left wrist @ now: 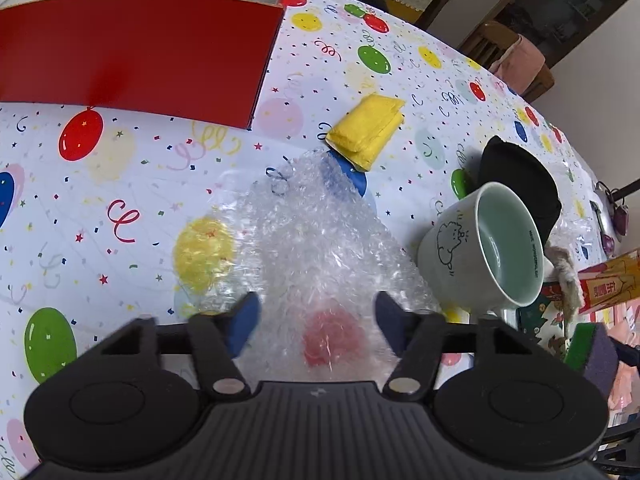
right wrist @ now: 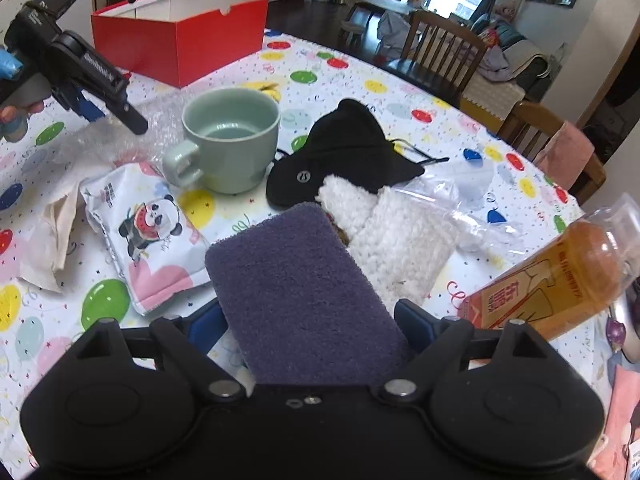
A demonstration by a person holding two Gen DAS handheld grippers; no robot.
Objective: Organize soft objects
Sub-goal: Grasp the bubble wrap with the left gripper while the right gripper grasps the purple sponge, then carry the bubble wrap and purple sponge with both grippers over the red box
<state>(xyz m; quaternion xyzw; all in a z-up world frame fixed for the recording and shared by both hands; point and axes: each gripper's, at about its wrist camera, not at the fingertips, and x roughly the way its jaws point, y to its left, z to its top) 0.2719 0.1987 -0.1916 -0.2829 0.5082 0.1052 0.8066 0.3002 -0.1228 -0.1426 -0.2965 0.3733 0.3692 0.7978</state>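
Observation:
My right gripper (right wrist: 310, 320) is shut on a purple sponge (right wrist: 304, 280) and holds it above the table; its green side shows in the left wrist view (left wrist: 580, 344). My left gripper (left wrist: 314, 316) is open over a sheet of bubble wrap (left wrist: 320, 240), its fingers on either side of the crumpled plastic. It also shows in the right wrist view (right wrist: 92, 108) at the far left. A folded yellow cloth (left wrist: 366, 128) lies beyond the wrap. A black cap (right wrist: 344, 152), white fleece (right wrist: 400, 240) and a panda packet (right wrist: 152, 236) lie nearby.
An open red box (right wrist: 180, 44) stands at the table's far left. A pale green mug (right wrist: 232, 140) stands mid-table. An orange drink bottle (right wrist: 560, 280) lies at the right. A beige cloth (right wrist: 56, 216) lies at the left. Wooden chairs (right wrist: 444, 52) ring the far edge.

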